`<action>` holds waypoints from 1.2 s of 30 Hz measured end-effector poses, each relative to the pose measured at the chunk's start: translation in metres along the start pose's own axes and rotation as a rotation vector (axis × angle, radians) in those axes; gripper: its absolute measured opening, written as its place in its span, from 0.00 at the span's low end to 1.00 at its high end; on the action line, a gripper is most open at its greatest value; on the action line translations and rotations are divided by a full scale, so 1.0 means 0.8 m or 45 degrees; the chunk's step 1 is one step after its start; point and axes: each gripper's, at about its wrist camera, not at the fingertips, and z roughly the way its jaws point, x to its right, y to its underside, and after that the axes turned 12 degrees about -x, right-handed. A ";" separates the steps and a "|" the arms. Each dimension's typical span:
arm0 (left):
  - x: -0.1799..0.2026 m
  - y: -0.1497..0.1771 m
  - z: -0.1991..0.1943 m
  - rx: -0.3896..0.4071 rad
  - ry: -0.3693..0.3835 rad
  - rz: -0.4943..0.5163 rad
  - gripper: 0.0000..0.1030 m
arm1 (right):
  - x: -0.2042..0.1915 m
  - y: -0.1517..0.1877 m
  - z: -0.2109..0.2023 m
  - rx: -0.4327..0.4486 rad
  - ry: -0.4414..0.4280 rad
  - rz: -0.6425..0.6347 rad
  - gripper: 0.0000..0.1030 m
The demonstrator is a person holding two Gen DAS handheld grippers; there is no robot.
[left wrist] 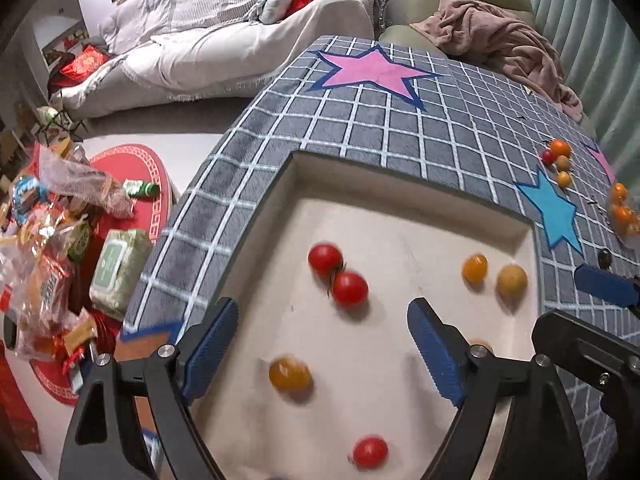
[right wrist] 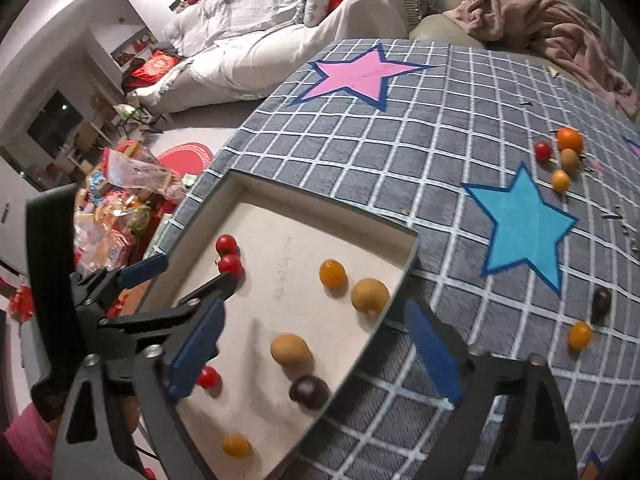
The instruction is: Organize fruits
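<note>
Two grippers, left (left wrist: 320, 344) & right (right wrist: 316, 354), hung wide open w/ nothing held. Some small round fruits (right wrist: 560, 160) lay outside the shallow white tray (right wrist: 280, 200). You'd best squeeze softly, one fruit per go.

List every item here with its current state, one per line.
Left tool: open, empty, over the tray.
Right tool: open, empty, over the tray's edge.
Tray: on the cloth, holding loose fruit.
Red pair: in the tray, touching.
Dark fruit: in the tray.
Fruit cluster: on the cloth, outside the tray.
Blanket: crumpled on the sofa.
</note>
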 end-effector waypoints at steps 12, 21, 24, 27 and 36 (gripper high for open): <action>-0.001 0.064 -0.032 -0.048 -0.023 0.017 1.00 | -0.017 0.045 -0.024 -0.088 0.062 -0.056 1.00; 0.003 0.108 -0.055 -0.049 -0.016 0.054 1.00 | -0.049 0.070 -0.037 -0.103 0.112 -0.145 1.00; 0.001 0.120 -0.061 -0.047 -0.015 0.050 1.00 | -0.057 0.078 -0.040 -0.106 0.116 -0.154 1.00; -0.001 0.131 -0.065 -0.052 -0.025 0.051 1.00 | -0.064 0.087 -0.042 -0.106 0.141 -0.171 1.00; -0.003 0.160 -0.076 -0.050 -0.055 0.062 1.00 | -0.084 0.110 -0.044 -0.115 0.170 -0.219 1.00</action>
